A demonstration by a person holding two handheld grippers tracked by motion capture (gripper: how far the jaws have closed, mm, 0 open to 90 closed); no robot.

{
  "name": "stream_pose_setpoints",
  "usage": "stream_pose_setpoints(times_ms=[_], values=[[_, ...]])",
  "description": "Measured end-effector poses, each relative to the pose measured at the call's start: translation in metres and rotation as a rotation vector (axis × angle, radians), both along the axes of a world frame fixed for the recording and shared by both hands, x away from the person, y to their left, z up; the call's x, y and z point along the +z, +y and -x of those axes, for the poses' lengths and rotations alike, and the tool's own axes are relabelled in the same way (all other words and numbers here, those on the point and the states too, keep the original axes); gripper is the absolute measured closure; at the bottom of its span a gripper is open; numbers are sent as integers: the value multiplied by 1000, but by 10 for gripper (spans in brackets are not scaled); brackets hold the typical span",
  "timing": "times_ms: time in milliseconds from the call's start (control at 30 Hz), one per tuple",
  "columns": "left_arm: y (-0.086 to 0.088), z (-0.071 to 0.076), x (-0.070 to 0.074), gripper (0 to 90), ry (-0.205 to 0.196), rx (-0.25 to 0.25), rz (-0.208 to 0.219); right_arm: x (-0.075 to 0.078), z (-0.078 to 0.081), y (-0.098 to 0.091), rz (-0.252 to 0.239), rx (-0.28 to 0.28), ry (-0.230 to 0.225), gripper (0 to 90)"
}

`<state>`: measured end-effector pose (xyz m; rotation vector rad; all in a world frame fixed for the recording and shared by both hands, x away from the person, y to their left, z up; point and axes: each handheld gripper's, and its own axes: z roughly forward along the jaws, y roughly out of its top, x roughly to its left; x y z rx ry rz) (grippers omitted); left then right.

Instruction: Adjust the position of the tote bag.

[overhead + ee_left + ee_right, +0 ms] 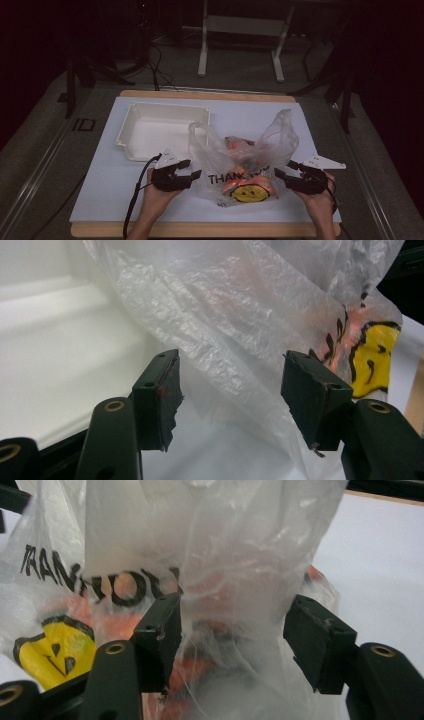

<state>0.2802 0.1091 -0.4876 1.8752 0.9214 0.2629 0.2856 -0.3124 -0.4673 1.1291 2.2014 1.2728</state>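
A clear plastic bag (240, 155) printed "THANK YOU" with a yellow smiley stands on the white table cover, its handles slack and upright. Orange items (235, 144) show through the film. My left gripper (191, 169) is at the bag's left side, its jaws open. In the left gripper view the bag's wrinkled film (240, 315) hangs loose between the spread pads of the left gripper (230, 370). My right gripper (284, 169) is at the bag's right side, also open. In the right gripper view a fold of the bag (215, 545) sits between the parted pads of the right gripper (235, 615).
An empty white tray (135, 112) sits on the table behind and to the left of the bag. The white cover (110, 175) ends at a wooden front edge (200, 230). Cables and a metal stand (240, 30) are on the floor beyond the table.
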Motion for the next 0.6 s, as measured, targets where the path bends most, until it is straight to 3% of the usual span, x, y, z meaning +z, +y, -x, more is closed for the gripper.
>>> stream_pose_setpoints(times_ms=[133, 200, 233, 367, 600], values=[[-10, -6, 1, 504, 17, -3, 3, 0, -3, 5, 3, 15, 9, 558], [-10, -6, 1, 557, 17, -3, 3, -1, -3, 5, 7, 14, 15, 558], [-16, -6, 1, 694, 13, -28, -12, -2, -2, 4, 12, 25, 26, 689], [-16, 1, 0, 888, -6, -43, -12, -2, 2, 0, 24, 41, 44, 816], [-10, 16, -5, 898, -12, -57, -48, -6, 10, -7, 42, 59, 82, 890]])
